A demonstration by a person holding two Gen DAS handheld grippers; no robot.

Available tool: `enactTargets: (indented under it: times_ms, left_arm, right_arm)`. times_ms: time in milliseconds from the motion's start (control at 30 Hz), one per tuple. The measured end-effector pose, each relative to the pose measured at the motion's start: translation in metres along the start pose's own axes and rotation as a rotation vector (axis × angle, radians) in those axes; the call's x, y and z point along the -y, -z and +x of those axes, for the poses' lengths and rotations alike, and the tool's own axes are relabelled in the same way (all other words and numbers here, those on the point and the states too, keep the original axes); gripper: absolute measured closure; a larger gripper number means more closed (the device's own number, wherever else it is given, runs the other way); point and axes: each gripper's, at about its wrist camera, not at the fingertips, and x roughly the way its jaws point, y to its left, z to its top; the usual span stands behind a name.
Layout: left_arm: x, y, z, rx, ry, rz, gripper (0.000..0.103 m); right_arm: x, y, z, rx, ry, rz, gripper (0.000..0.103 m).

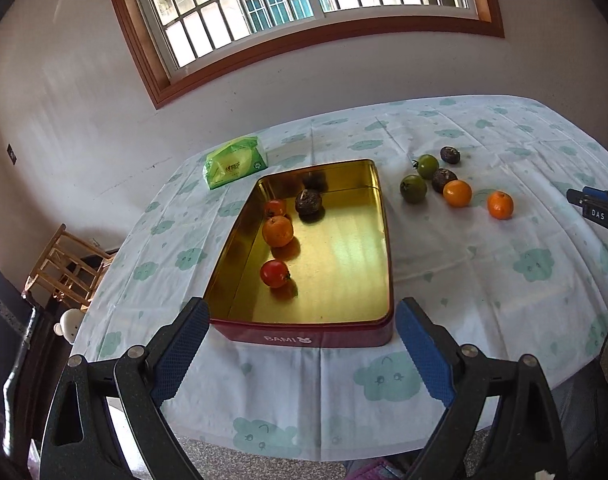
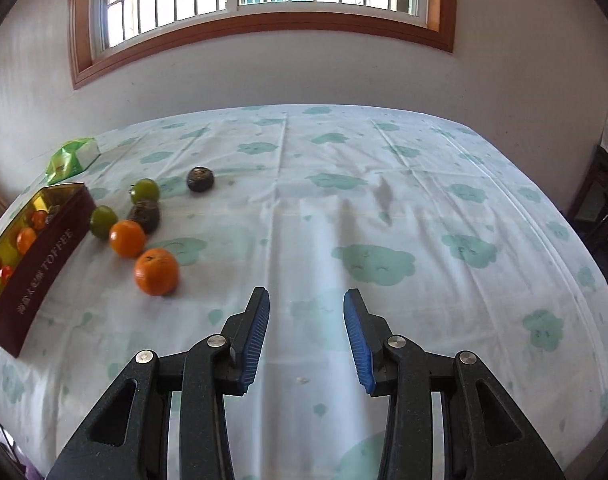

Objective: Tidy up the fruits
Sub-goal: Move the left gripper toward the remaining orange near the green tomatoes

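A dark red tin (image 1: 304, 334) with a gold inside lies on the table and holds a red tomato (image 1: 274, 273), an orange (image 1: 278, 231), another red tomato (image 1: 274, 208) and a dark wrinkled fruit (image 1: 308, 202). My left gripper (image 1: 302, 320) stands open just in front of the tin's near wall, nothing between its pads. To the tin's right lie two oranges (image 2: 156, 271) (image 2: 127, 238), two green tomatoes (image 2: 103, 221) (image 2: 145, 190) and two dark fruits (image 2: 144, 216) (image 2: 200, 179). My right gripper (image 2: 307, 306) is open and empty over bare cloth, right of the nearest orange.
A green tissue pack (image 1: 235, 167) lies behind the tin. The cloud-print tablecloth (image 2: 383, 220) covers the whole table; its near edge shows low in the left wrist view. A wooden chair (image 1: 66, 268) stands off the table's left side. The tin (image 2: 44, 268) lies left in the right wrist view.
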Motion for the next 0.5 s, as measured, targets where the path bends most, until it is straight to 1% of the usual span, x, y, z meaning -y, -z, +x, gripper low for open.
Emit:
enactTargets:
  times_ms: [67, 133, 200, 333, 433, 500]
  left_arm:
    - [0.012, -0.006, 0.001, -0.001, 0.025, 0.017, 0.01]
    - [0.023, -0.011, 0.002, -0.004, 0.049, 0.032, 0.01]
    - [0.034, -0.016, 0.004, -0.011, 0.076, 0.041, 0.01]
    - [0.052, -0.029, 0.012, -0.035, 0.149, 0.049, 0.01]
    - [0.064, -0.04, 0.02, -0.054, 0.216, 0.052, 0.01]
    - [0.07, -0.049, 0.027, -0.066, 0.263, 0.046, 0.01]
  right_arm:
    - [0.015, 0.0, 0.008, -0.017, 0.03, 0.004, 0.062]
    - [0.025, 0.0, 0.015, -0.032, 0.036, 0.016, 0.06]
    - [0.033, 0.002, 0.019, -0.045, 0.033, 0.036, 0.054]
    - [0.044, 0.003, 0.025, -0.059, -0.011, 0.089, 0.053]
    - [0.042, 0.004, 0.028, -0.07, -0.033, 0.087, 0.053]
    - [0.039, 0.005, 0.027, -0.062, -0.042, 0.074, 0.053]
